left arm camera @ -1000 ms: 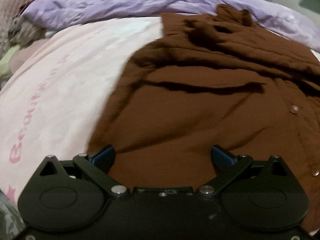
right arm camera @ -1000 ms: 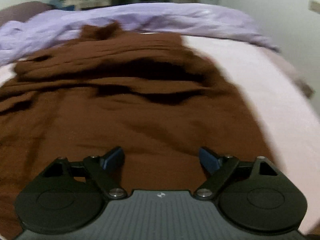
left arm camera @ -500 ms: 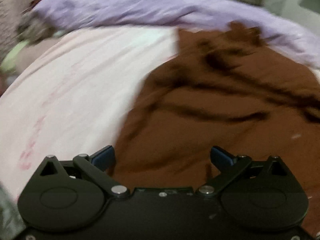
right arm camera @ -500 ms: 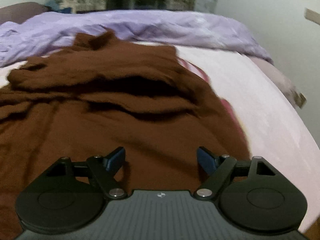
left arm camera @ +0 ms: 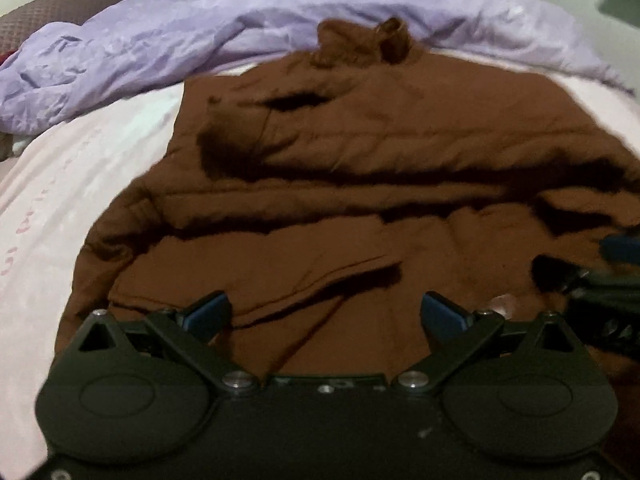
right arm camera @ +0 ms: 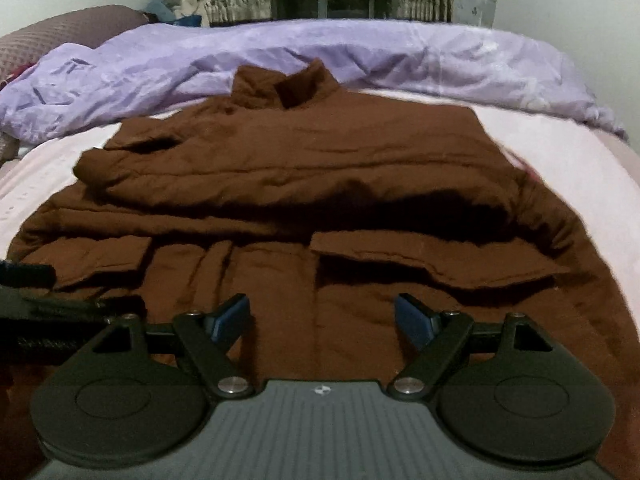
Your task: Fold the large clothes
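One brown jacket (right arm camera: 304,176) on the bed, two grippers over its near end

The jacket's spread across the pink sheet (right arm camera: 560,148), collar up by the one purple blanket (right arm camera: 280,52) bunched along the far side. Left gripper (left arm camera: 324,314) and right gripper (right arm camera: 322,316) both have their fingers spread wide, nothing pinched between them, just brown fabric below. I count one shiny snap button (left arm camera: 500,304) right by the left one. One brownish pillow (right arm camera: 52,36) sits far left.
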A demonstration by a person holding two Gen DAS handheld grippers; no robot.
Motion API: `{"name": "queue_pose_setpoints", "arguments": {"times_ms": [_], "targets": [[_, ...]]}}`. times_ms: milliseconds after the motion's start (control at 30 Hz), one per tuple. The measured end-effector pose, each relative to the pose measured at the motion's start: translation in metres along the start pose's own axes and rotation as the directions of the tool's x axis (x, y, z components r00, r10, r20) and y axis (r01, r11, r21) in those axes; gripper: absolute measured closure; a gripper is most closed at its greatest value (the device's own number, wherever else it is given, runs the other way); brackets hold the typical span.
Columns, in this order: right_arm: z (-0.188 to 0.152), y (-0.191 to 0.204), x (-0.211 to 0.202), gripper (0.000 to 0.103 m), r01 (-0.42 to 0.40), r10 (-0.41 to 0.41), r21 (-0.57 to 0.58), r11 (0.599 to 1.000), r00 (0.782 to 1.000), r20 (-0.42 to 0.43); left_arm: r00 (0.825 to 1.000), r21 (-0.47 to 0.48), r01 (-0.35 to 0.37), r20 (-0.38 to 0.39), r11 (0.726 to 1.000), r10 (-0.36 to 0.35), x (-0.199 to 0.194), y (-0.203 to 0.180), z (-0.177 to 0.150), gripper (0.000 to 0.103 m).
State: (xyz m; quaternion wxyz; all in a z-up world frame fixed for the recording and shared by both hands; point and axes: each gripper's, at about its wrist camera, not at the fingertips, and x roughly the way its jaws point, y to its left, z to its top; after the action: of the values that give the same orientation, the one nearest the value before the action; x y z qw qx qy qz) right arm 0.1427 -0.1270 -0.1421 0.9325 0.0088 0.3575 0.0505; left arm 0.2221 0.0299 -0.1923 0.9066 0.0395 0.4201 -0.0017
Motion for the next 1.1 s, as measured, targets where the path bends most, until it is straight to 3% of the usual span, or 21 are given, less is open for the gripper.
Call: {"name": "queue_pose_setpoints", "arguments": {"times_ms": [67, 267, 333, 400, 500, 567, 600, 633, 700, 767, 833, 967, 1100], "targets": [[-0.001, -0.003, 0.012, 0.006, 0.007, -0.007, 0.012, 1.000, 1.000, -0.021, 1.000, 0.011, -0.014, 0.001, 1.000, 0.014, 0.009, 0.005, -0.002, 0.000], [-0.002, -0.014, 0.015, 0.003, 0.039, -0.041, -0.048, 0.998, 0.998, -0.039, 0.999, -0.017, 0.039, 0.020, 0.999, -0.038, 0.011, 0.039, -0.002, 0.000], [-0.005, -0.027, 0.011, 0.000, 0.063, -0.065, -0.048, 0.997, 0.997, -0.043, 0.999, -0.027, -0.034, 0.024, 0.999, 0.034, 0.006, 0.058, -0.008, 0.000], [-0.007, -0.048, 0.008, 0.000, 0.072, -0.073, -0.017, 0.997, 0.996, -0.051, 0.998, -0.056, -0.056, 0.026, 0.997, 0.058, 0.003, 0.085, -0.017, 0.000], [-0.012, -0.083, 0.003, 0.000, 0.159, -0.158, 0.032, 0.987, 0.986, -0.048, 1.000, -0.158, 0.002, 0.022, 0.987, 0.001, 0.002, 0.132, -0.035, 0.000], [-0.015, -0.112, -0.005, 0.009, 0.131, -0.128, 0.105, 0.986, 0.991, -0.040, 0.998, -0.171, 0.044, 0.048, 0.984, -0.037, -0.005, 0.148, -0.042, 0.000], [-0.016, -0.121, -0.010, 0.008, 0.117, -0.114, 0.127, 0.985, 0.993, -0.032, 0.998, -0.151, 0.038, 0.049, 0.988, -0.031, -0.009, 0.149, -0.043, 0.000], [-0.016, -0.128, -0.014, 0.010, 0.165, -0.162, 0.136, 0.977, 0.986, -0.037, 0.999, -0.124, 0.010, 0.045, 0.992, -0.005, -0.012, 0.147, -0.044, 0.000], [-0.017, -0.138, -0.019, 0.010, 0.241, -0.238, 0.127, 0.962, 0.971, -0.038, 0.994, -0.057, -0.100, 0.038, 0.993, 0.102, -0.017, 0.138, -0.043, 0.000], [-0.016, -0.145, -0.020, 0.010, 0.204, -0.200, 0.176, 0.963, 0.979, -0.040, 0.988, -0.025, -0.147, 0.047, 0.989, 0.148, -0.021, 0.132, -0.037, 0.000], [-0.009, -0.137, -0.022, 0.010, 0.221, -0.217, 0.186, 0.957, 0.975, -0.040, 0.987, -0.052, -0.147, 0.059, 0.988, 0.150, -0.031, 0.132, -0.029, 0.000], [0.015, -0.106, -0.033, 0.009, 0.133, -0.149, 0.166, 0.977, 0.985, 0.088, 0.985, -0.106, -0.062, 0.155, 0.992, 0.079, -0.038, 0.129, 0.007, 0.000], [0.049, -0.069, -0.024, 0.009, 0.060, -0.087, 0.132, 0.989, 0.974, 0.208, 0.971, -0.101, -0.041, 0.230, 0.994, 0.063, -0.029, 0.114, 0.049, 0.000]]}}
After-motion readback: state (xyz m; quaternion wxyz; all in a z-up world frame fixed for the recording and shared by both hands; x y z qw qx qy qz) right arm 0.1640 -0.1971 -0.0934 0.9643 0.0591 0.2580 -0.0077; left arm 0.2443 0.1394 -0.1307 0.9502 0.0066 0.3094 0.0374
